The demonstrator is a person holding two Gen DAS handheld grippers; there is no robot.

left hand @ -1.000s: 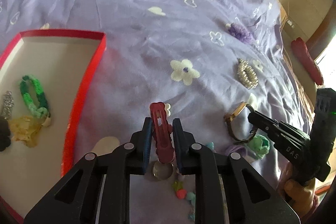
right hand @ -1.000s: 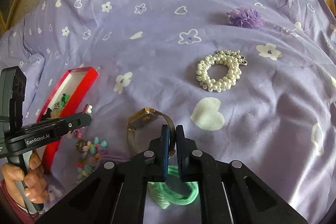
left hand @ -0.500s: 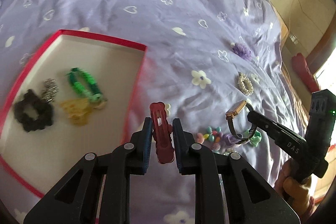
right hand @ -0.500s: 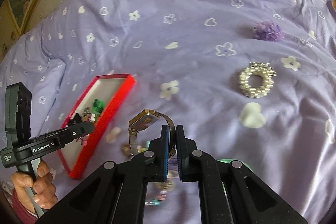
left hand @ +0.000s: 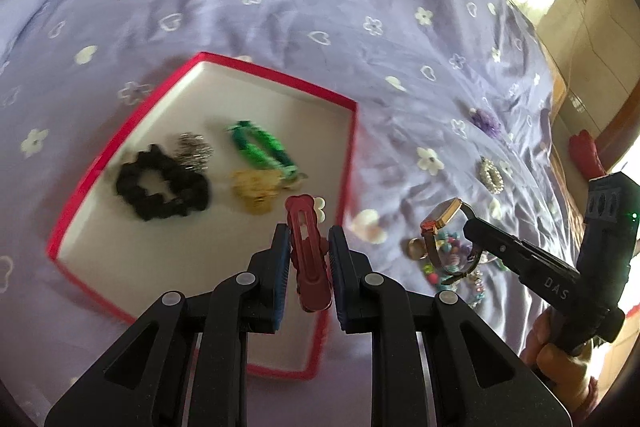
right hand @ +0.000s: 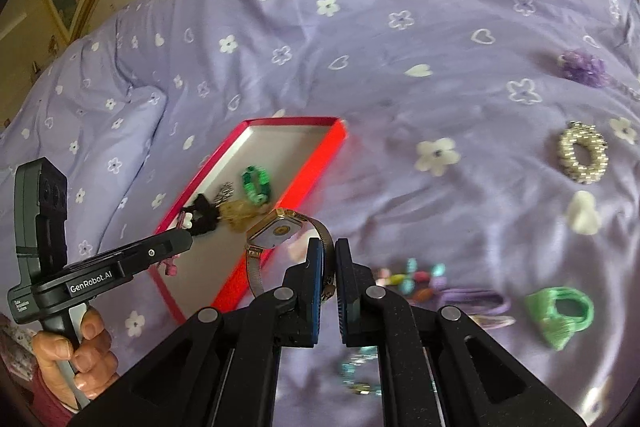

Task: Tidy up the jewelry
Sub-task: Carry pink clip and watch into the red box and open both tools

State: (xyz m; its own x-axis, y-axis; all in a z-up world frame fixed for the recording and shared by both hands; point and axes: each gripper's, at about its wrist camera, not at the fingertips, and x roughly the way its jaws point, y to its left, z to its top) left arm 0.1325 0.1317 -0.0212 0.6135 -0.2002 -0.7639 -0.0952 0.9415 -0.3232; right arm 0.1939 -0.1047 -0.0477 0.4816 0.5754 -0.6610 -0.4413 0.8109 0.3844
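My left gripper point(left hand: 308, 239) is shut on a dark red hair clip point(left hand: 306, 247) with a white flower, held above the near right part of the red-rimmed white box point(left hand: 200, 57). The box holds a black scrunchie point(left hand: 160, 183), a silver piece point(left hand: 194, 151), a green bracelet point(left hand: 260, 147) and a yellow piece point(left hand: 252, 191). My right gripper point(right hand: 328, 255) is shut on the band of a gold watch point(right hand: 276, 231), held above the bedspread just right of the box point(right hand: 320, 163). The watch also shows in the left wrist view point(left hand: 442, 219).
On the purple flowered bedspread point(right hand: 360, 27) lie a pearl bracelet point(right hand: 582, 157), a purple flower piece point(right hand: 584, 67), a green hair tie point(right hand: 560, 311), coloured beads point(right hand: 416, 277) and purple clips point(right hand: 476, 299). A red object point(left hand: 586, 155) lies by the bed's right edge.
Both grippers have risen and moved left toward the box, each still holding its item. The red clip now hangs over the box; the watch is lifted off the bedspread.
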